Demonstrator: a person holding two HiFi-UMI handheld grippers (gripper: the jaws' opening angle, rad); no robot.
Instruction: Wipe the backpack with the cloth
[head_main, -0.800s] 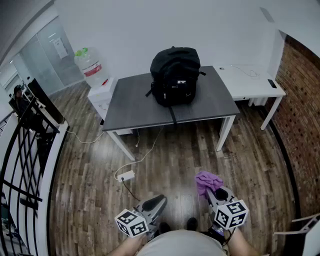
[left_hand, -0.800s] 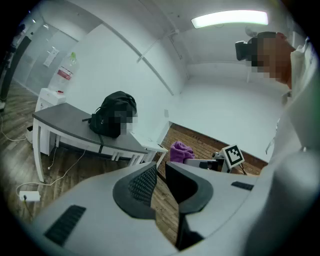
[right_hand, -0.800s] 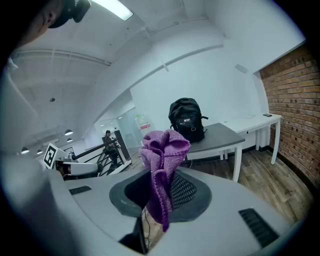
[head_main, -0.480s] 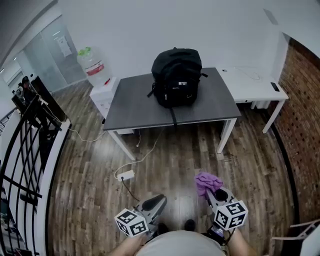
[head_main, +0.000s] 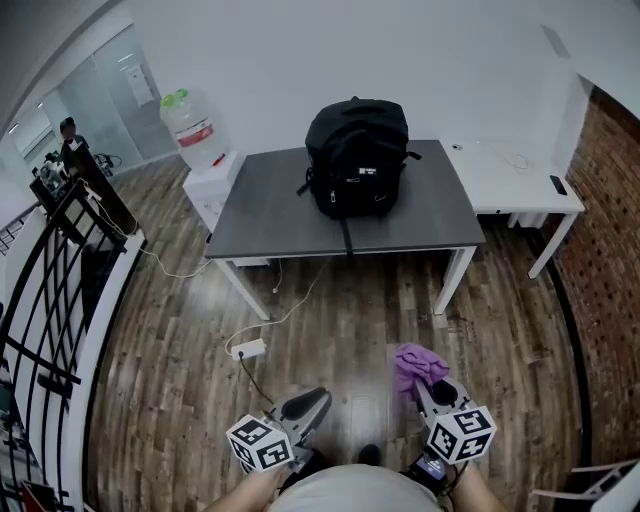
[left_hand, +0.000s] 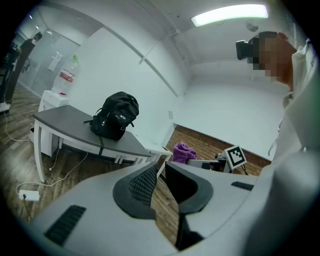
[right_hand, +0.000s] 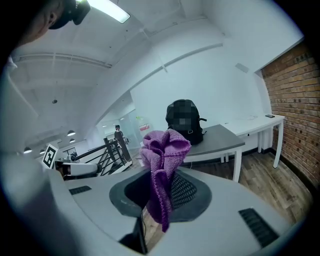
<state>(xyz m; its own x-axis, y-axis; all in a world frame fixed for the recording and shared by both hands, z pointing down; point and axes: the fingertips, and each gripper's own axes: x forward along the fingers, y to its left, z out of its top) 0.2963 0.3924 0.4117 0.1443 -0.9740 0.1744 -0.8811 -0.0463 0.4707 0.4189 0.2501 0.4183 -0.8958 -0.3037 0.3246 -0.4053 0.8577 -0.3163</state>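
Purple cloth (head_main: 415, 364) stands bunched above my right hand-held gripper (head_main: 428, 388), pinched between its jaws, ready for wiping. My left hand-held gripper (head_main: 308, 405) carries nothing, its jaws a narrow gap apart, probably kept free to steady the bag. The black backpack (head_main: 356, 155) sits upright on the grey counter (head_main: 270, 215) at twelve o'clock, well apart from me. Against the earlier frames both sit slightly lower in the head view, so I judge I am approaching.

Right gripper (right_hand: 161, 194): jaws clamped on purple cloth (right_hand: 164, 150), bunched above them, one end hanging below. Beyond: black backpack (right_hand: 184, 122) upright on grey table (right_hand: 220, 138); brick wall (right_hand: 292, 95) at right.
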